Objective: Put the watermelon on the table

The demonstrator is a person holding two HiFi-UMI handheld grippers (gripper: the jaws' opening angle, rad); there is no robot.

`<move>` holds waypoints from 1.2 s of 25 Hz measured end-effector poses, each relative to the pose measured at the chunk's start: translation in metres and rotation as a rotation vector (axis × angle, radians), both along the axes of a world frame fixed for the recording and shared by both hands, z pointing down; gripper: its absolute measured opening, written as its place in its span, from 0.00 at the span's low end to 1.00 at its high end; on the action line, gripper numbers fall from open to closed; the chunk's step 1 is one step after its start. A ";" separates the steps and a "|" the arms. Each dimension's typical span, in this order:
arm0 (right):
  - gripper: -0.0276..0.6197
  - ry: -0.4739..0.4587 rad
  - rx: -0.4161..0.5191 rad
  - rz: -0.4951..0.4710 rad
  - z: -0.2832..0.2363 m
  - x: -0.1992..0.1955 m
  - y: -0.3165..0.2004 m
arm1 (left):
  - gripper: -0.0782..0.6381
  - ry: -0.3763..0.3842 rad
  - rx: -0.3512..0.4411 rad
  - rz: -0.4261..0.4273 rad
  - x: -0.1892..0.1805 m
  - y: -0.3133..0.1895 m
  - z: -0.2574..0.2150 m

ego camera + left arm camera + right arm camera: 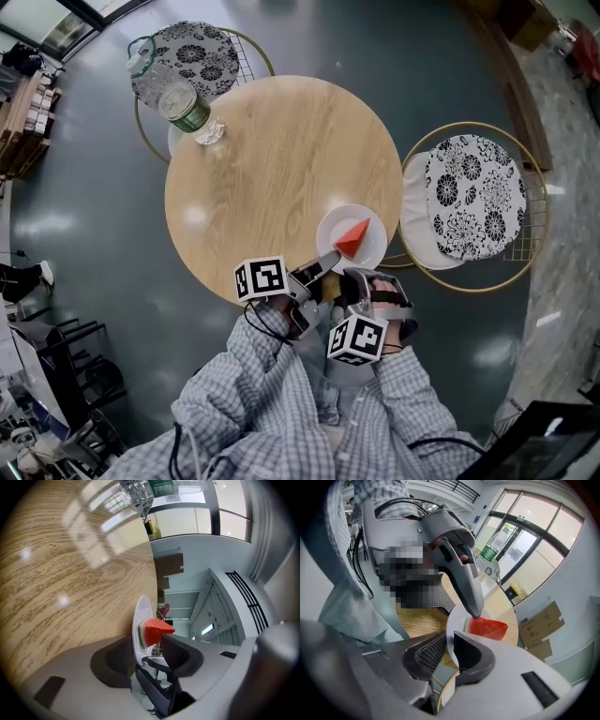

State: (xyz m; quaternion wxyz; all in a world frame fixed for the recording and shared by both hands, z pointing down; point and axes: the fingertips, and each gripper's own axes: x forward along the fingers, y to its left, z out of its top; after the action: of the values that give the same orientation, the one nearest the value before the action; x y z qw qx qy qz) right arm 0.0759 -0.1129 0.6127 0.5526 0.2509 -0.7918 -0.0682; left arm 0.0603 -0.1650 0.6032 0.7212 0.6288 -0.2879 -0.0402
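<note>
A red watermelon wedge [352,239] lies on a small white plate [370,221] at the near right edge of the round wooden table [281,159]. My right gripper [360,279] is shut on the plate's near rim [457,620], with the wedge [490,627] just past its jaws [449,653]. My left gripper [330,262] reaches in from the left. Its jaws [146,644] stand wide open on either side of the plate's rim [142,613], and neither pad presses on it. The wedge [157,630] sits beyond them. One left finger [464,583] ends right at the wedge.
A clear water bottle [187,111] stands at the table's far left edge. Two wire chairs with patterned cushions flank the table, one at the far left [192,56] and one at the right [473,197], close to the plate.
</note>
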 end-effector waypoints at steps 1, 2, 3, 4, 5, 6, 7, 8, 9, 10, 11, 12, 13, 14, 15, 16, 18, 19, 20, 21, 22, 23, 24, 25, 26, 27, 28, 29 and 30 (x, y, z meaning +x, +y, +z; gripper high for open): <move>0.13 0.007 0.000 0.002 0.000 0.000 0.000 | 0.35 0.001 0.001 0.003 -0.001 0.001 -0.001; 0.13 0.014 -0.001 0.004 0.001 0.000 0.000 | 0.36 0.001 0.000 0.005 -0.002 0.003 -0.001; 0.13 0.022 -0.002 0.006 0.002 0.001 0.000 | 0.36 0.002 -0.002 0.005 -0.004 0.005 -0.001; 0.13 0.027 -0.002 0.008 0.003 0.002 -0.001 | 0.36 0.001 -0.004 0.003 -0.006 0.007 -0.002; 0.13 0.029 -0.003 0.012 0.004 0.003 -0.001 | 0.36 0.000 -0.006 0.000 -0.009 0.009 -0.002; 0.13 0.029 -0.004 0.015 0.005 0.004 -0.002 | 0.36 -0.002 -0.008 -0.005 -0.011 0.010 -0.002; 0.13 0.029 -0.005 0.016 0.006 0.005 -0.003 | 0.36 -0.006 -0.010 -0.010 -0.014 0.011 -0.002; 0.13 0.031 -0.007 0.015 0.007 0.005 -0.004 | 0.36 -0.010 -0.011 -0.016 -0.017 0.012 -0.001; 0.13 0.033 -0.010 0.013 0.009 0.006 -0.004 | 0.36 -0.013 -0.012 -0.020 -0.020 0.013 -0.001; 0.13 0.034 -0.014 0.013 0.010 0.006 -0.004 | 0.36 -0.017 -0.013 -0.023 -0.022 0.014 -0.001; 0.13 0.031 -0.019 0.014 0.012 0.006 -0.003 | 0.36 -0.018 -0.012 -0.026 -0.024 0.015 -0.001; 0.13 0.022 -0.027 0.020 0.012 0.006 -0.003 | 0.36 -0.018 -0.009 -0.029 -0.026 0.016 -0.001; 0.13 0.006 -0.038 0.029 0.012 0.006 -0.003 | 0.36 -0.014 -0.005 -0.033 -0.028 0.016 -0.002; 0.13 -0.012 -0.051 0.041 0.012 0.005 -0.003 | 0.36 -0.009 0.000 -0.037 -0.029 0.017 -0.003; 0.13 -0.031 -0.064 0.054 0.012 0.005 -0.004 | 0.36 -0.002 0.006 -0.041 -0.030 0.017 -0.005; 0.13 -0.049 -0.076 0.067 0.012 0.005 -0.004 | 0.36 0.009 0.014 -0.044 -0.031 0.017 -0.007; 0.13 -0.081 -0.096 0.093 0.012 0.005 -0.004 | 0.35 0.050 0.037 -0.044 -0.029 0.018 -0.013; 0.13 -0.097 -0.105 0.108 0.012 0.006 -0.004 | 0.35 0.073 0.051 -0.042 -0.028 0.019 -0.017; 0.14 -0.115 -0.114 0.124 0.011 0.006 -0.004 | 0.35 0.090 0.064 -0.040 -0.028 0.020 -0.021; 0.17 -0.138 -0.125 0.141 0.010 0.006 -0.003 | 0.35 0.100 0.074 -0.038 -0.027 0.021 -0.024; 0.19 -0.166 -0.138 0.158 0.009 0.005 -0.002 | 0.35 0.107 0.079 -0.038 -0.028 0.022 -0.025; 0.21 -0.197 -0.151 0.173 0.006 0.005 -0.001 | 0.35 0.114 0.077 -0.042 -0.028 0.023 -0.026; 0.24 -0.228 -0.162 0.190 0.004 0.004 -0.001 | 0.35 0.128 0.074 -0.051 -0.028 0.024 -0.028; 0.26 -0.257 -0.169 0.208 0.001 0.004 0.000 | 0.35 0.156 0.077 -0.062 -0.026 0.023 -0.034; 0.26 -0.283 -0.171 0.229 -0.003 0.005 -0.001 | 0.35 0.190 0.089 -0.073 -0.024 0.022 -0.041; 0.26 -0.311 -0.170 0.255 -0.007 0.006 -0.002 | 0.32 0.210 0.103 -0.078 -0.023 0.020 -0.048; 0.26 -0.346 -0.167 0.289 -0.013 0.008 -0.003 | 0.27 0.205 0.117 -0.075 -0.024 0.020 -0.050; 0.25 -0.388 -0.166 0.326 -0.019 0.011 -0.005 | 0.21 0.175 0.132 -0.064 -0.026 0.021 -0.050; 0.25 -0.434 -0.166 0.363 -0.027 0.013 -0.006 | 0.17 0.137 0.149 -0.048 -0.029 0.022 -0.049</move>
State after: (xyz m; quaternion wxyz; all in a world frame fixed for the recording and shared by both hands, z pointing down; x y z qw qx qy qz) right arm 0.0887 -0.1192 0.5859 0.3923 0.3510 -0.8365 0.1518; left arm 0.0311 -0.1430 0.5545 0.6893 0.6693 -0.2492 -0.1216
